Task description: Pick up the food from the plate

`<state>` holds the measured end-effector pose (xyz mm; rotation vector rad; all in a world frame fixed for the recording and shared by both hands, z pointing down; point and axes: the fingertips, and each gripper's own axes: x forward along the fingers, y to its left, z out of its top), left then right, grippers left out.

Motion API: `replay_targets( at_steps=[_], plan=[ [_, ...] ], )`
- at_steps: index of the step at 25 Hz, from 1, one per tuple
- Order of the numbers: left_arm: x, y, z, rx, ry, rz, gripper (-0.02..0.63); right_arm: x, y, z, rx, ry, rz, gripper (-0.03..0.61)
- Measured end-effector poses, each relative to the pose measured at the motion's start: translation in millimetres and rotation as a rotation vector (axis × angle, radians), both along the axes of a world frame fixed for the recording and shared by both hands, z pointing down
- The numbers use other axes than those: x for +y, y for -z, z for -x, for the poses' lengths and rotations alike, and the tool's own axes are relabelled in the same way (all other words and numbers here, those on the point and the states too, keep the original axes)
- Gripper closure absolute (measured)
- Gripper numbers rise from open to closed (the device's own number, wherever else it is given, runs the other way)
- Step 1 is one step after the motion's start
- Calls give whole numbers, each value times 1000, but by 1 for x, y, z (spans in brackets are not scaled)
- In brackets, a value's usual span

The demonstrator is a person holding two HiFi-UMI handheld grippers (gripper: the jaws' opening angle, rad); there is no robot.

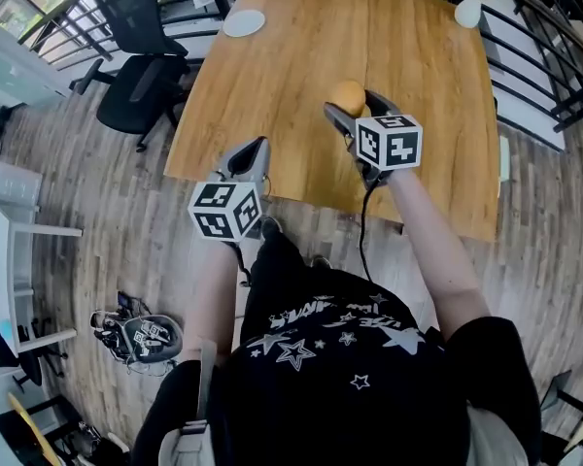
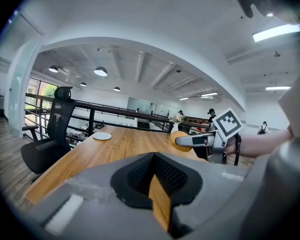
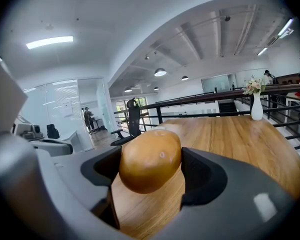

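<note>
A golden-brown rounded bun [image 1: 348, 96] [image 3: 150, 160] is held above the wooden table [image 1: 272, 95], with my right gripper [image 1: 353, 107] [image 3: 151, 166] shut on it, one jaw pressing each side. In the left gripper view the bun [image 2: 178, 135] shows beside the right gripper [image 2: 200, 140]. An empty white plate [image 1: 243, 22] [image 2: 102, 136] sits at the table's far left corner. My left gripper [image 1: 252, 153] [image 2: 157, 184] hovers at the table's near edge, jaws together with nothing in them.
A white vase with flowers [image 1: 468, 8] [image 3: 256, 109] stands at the table's far right. Black office chairs [image 1: 136, 76] [image 2: 52, 134] sit left of the table. A black railing [image 3: 205, 101] runs behind the table. Cables and gear [image 1: 141, 336] lie on the floor.
</note>
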<state>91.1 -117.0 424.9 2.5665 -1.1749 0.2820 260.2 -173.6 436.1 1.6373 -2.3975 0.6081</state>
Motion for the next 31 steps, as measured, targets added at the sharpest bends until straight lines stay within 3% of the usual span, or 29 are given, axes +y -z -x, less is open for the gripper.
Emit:
replay_targets(
  at_steps=[11, 18, 31],
  plan=[
    [22, -21, 4, -14, -21, 40, 614, 36, -40, 1, -30, 20, 77, 202],
    [45, -28, 31, 3, -23, 66, 614, 59, -44, 20, 2, 8, 82, 202],
    [127, -31, 72, 12, -81, 99, 614, 156, -37, 66, 27, -29, 91, 202]
  ],
)
